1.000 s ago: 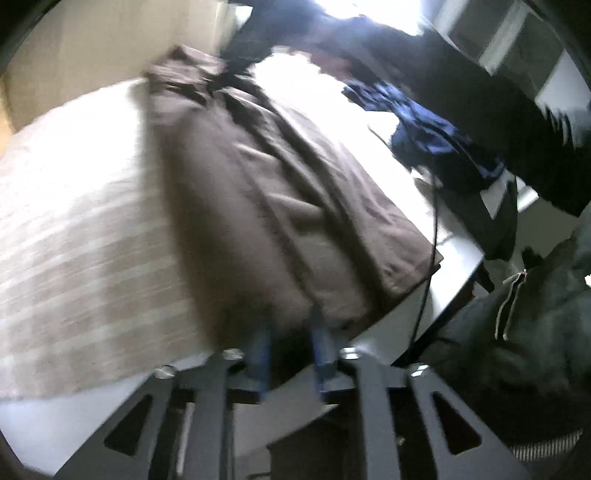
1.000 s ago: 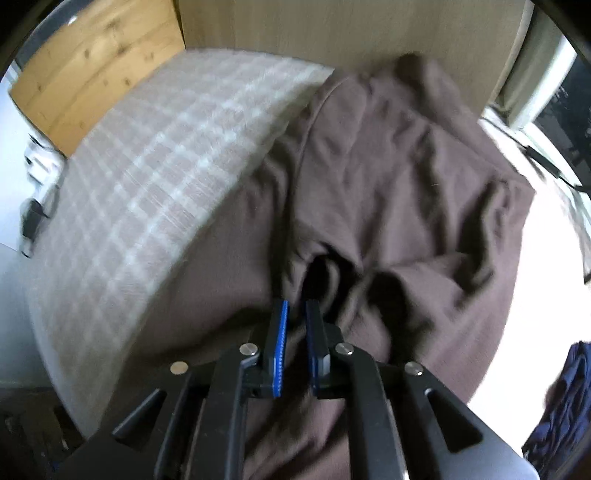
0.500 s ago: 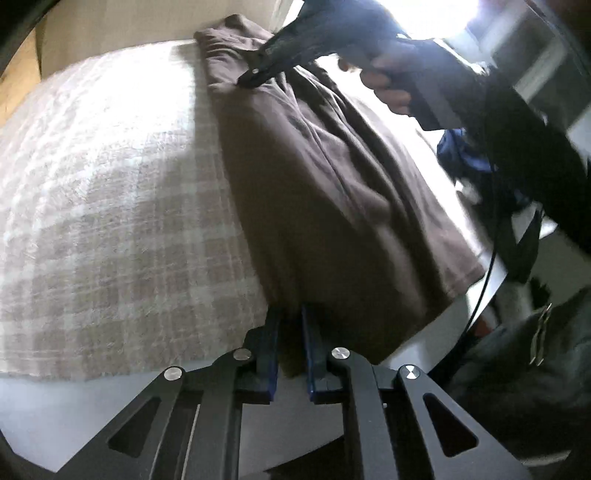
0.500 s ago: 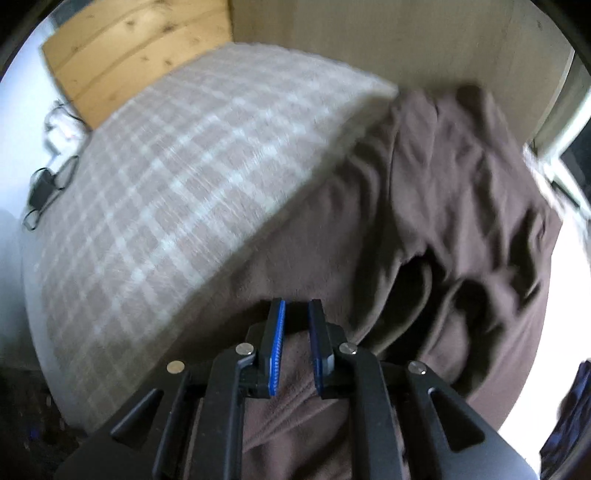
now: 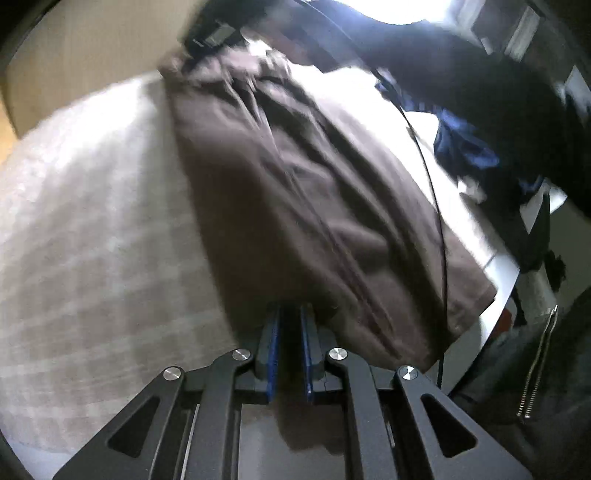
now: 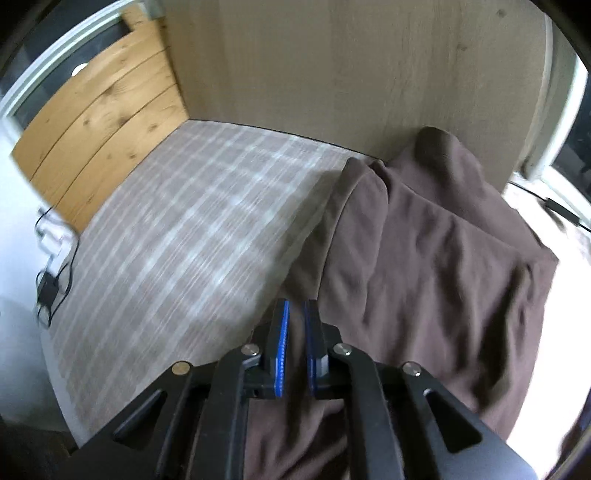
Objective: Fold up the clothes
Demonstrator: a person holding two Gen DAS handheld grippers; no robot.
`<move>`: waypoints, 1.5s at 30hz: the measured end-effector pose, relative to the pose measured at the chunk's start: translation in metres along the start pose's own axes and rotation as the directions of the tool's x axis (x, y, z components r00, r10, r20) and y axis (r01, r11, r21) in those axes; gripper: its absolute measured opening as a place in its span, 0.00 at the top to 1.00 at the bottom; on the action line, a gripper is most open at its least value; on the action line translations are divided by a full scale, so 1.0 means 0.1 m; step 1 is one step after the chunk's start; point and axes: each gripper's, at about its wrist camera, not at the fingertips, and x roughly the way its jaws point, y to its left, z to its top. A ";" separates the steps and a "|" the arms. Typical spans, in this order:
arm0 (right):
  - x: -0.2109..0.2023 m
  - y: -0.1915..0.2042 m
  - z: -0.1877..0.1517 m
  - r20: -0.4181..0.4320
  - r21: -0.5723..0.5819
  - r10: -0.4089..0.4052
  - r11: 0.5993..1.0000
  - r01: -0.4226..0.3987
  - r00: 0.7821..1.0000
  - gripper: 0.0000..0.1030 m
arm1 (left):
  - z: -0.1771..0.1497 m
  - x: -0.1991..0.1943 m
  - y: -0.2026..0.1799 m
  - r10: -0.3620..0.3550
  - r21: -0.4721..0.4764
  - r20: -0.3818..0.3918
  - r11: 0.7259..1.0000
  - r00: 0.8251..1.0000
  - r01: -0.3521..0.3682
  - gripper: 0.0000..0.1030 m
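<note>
A brown garment (image 5: 303,192) lies lengthwise on a checked beige cloth (image 5: 92,229) that covers the table. My left gripper (image 5: 291,314) is shut on the garment's near edge. In the right wrist view the same brown garment (image 6: 436,266) is folded over on itself, its far end bunched against the wall. My right gripper (image 6: 296,314) is shut on the garment's other end and shows as a dark blur in the left wrist view (image 5: 210,33).
A blue garment (image 5: 465,147) lies on the white table beyond the brown one. A black cable (image 5: 432,177) hangs across the brown garment. A wooden panel (image 6: 99,114) and a beige wall (image 6: 351,74) bound the table. A black adapter with cables (image 6: 48,288) lies at the left edge.
Both grippers have kept their hold and carried the garment's edge over towards the checked cloth. The right gripper has pulled further from the left one, and the fold lies flatter.
</note>
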 end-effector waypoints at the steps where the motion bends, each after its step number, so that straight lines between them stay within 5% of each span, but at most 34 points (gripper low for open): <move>1: 0.12 -0.06 0.05 -0.010 0.004 -0.026 1.000 0.026 1.000 0.92 | -0.01 -0.02 -0.02 0.001 0.013 0.016 1.000 1.000 -0.001 0.92; 5: 0.33 -0.33 0.26 -0.056 0.074 -0.021 0.997 0.026 0.998 0.94 | -0.04 -0.02 0.03 -0.027 0.020 0.001 0.999 1.000 0.026 0.92; 8: 0.12 -0.27 0.41 0.010 0.037 -0.073 0.997 0.072 0.997 0.93 | -0.02 -0.01 0.02 -0.033 0.019 -0.005 0.999 0.999 0.033 0.92; 12: 0.27 -0.17 0.61 0.015 -0.002 -0.031 1.000 0.031 0.999 0.93 | -0.01 -0.01 0.03 -0.043 0.006 -0.009 0.999 0.999 0.043 0.92; 15: 0.58 -0.36 0.70 -0.015 -0.006 -0.163 0.987 0.163 0.987 0.95 | -0.01 -0.01 0.04 -0.044 -0.008 -0.003 0.999 0.999 0.044 0.92; 17: 0.62 -0.54 0.74 0.001 0.066 -0.081 0.995 0.080 0.997 0.95 | -0.01 -0.01 0.04 -0.043 -0.013 0.002 0.999 0.999 0.043 0.92; 21: 0.46 -0.44 0.74 0.002 0.026 -0.137 0.990 0.137 0.991 0.94 | -0.01 0.00 0.04 -0.045 -0.010 0.005 0.999 0.999 0.045 0.92; 23: 0.30 -0.42 0.67 0.033 0.067 -0.073 0.995 0.071 0.997 0.93 | -0.01 0.00 0.04 -0.045 -0.009 0.007 0.999 0.999 0.045 0.92; 27: 0.13 -0.29 0.35 -0.002 0.104 0.024 0.994 -0.024 1.000 0.93 | -0.02 0.01 0.03 -0.046 -0.007 0.011 0.999 0.999 0.046 0.92; 33: -0.27 0.18 -0.61 -0.065 0.090 0.187 0.979 -0.181 0.980 0.93 | -0.02 0.00 0.06 -0.059 0.008 0.015 0.998 0.998 0.059 0.92; 39: -0.25 0.48 -1.06 -0.142 0.079 0.127 0.990 -0.116 0.982 0.93 | -0.06 -0.11 0.10 -0.084 0.001 -0.020 0.996 0.996 0.085 0.92; 45: -1.62 0.43 -1.51 0.081 0.220 0.267 0.935 -0.278 0.960 0.90 | -0.12 -0.49 0.13 -0.104 0.009 -0.001 0.995 0.995 0.104 0.92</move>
